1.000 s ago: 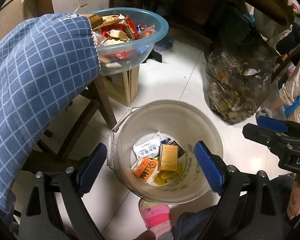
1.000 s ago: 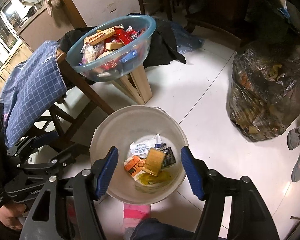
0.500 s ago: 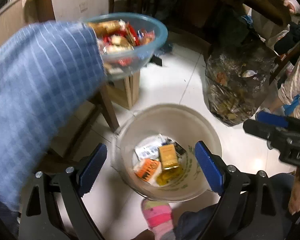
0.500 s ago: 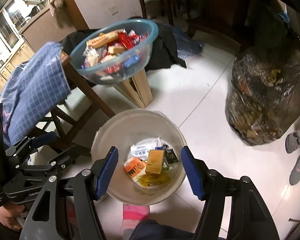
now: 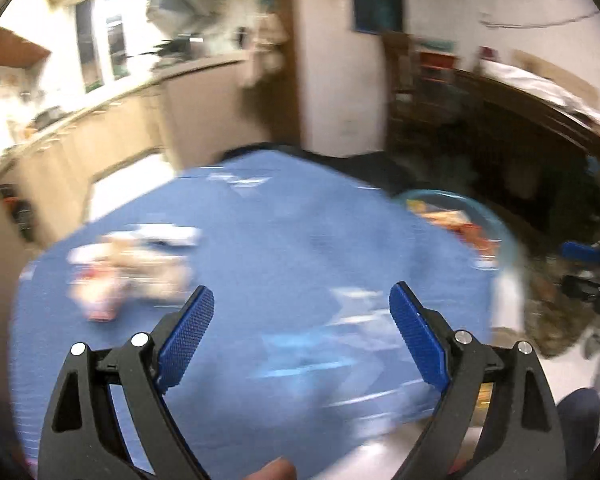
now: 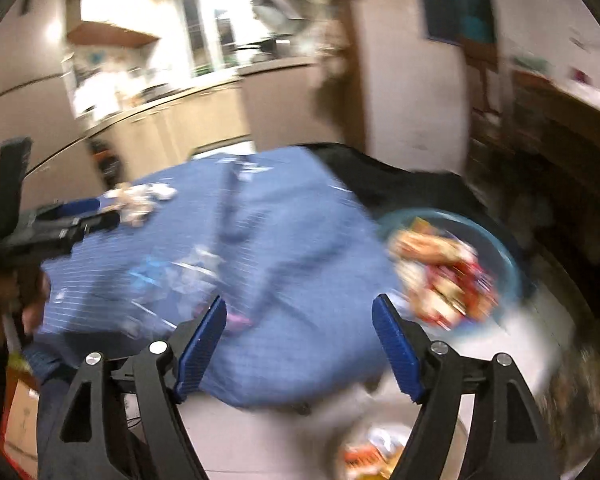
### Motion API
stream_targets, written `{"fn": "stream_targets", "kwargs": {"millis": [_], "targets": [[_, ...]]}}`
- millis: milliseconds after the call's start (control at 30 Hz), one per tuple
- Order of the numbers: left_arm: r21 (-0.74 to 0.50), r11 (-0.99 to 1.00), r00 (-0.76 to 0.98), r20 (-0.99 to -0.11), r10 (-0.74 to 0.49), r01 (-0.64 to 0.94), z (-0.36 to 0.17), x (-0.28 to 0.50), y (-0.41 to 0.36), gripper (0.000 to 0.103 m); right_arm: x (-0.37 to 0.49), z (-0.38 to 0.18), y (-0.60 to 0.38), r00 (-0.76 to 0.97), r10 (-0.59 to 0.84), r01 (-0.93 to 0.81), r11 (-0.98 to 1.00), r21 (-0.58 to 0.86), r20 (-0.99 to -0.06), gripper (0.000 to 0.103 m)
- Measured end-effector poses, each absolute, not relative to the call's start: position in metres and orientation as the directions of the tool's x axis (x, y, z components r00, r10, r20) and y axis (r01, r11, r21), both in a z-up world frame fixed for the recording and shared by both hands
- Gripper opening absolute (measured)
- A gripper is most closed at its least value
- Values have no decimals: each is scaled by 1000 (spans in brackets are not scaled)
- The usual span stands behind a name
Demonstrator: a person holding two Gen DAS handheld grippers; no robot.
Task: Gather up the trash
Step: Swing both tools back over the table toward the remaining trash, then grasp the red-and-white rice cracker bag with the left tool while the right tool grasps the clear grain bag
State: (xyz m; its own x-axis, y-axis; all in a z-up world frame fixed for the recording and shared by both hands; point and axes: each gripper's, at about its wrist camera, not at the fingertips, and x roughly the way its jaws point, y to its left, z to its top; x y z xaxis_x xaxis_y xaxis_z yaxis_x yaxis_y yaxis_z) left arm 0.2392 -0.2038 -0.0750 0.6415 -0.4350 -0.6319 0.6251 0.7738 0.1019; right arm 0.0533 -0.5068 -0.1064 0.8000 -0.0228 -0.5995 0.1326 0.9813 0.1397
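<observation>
Now both views are smeared with blur. Over a blue checked cloth (image 5: 284, 240), the left gripper (image 5: 302, 334) has its jaws wide apart with nothing between them. The right gripper (image 6: 298, 344) has just been opening its jaws, also empty. Loose wrappers (image 5: 128, 268) lie on the cloth to the left, and a clear bowl (image 6: 500, 248) full of wrappers sits at its right edge.

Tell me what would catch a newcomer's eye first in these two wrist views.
The big blue checked cloth fills the middle of both blurred views, with pale crumpled scraps lying on its left part. At its right edge sits a clear blue bowl heaped with red and yellow wrappers. Both the left gripper and right gripper hang open and empty above the cloth.
</observation>
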Motion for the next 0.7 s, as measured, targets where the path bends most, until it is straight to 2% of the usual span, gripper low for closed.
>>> {"fn": "stream_targets", "kwargs": {"millis": [167, 267, 467, 700], "targets": [[158, 842, 707, -633, -315, 516, -70, 320, -109, 92, 146, -100, -429, 780, 115, -59, 992, 111, -615, 82], [159, 845, 688, -666, -290, 510, -84, 362, -77, 92, 194, -101, -392, 756, 186, -128, 982, 137, -627, 82], [151, 780, 614, -713, -340, 607, -116, 409, -83, 92, 259, -115, -353, 720, 242, -165, 970, 178, -650, 82], [163, 727, 580, -726, -369, 667, -141, 450, -102, 96, 285, -139, -349, 677, 240, -175, 971, 164, -695, 82]]}}
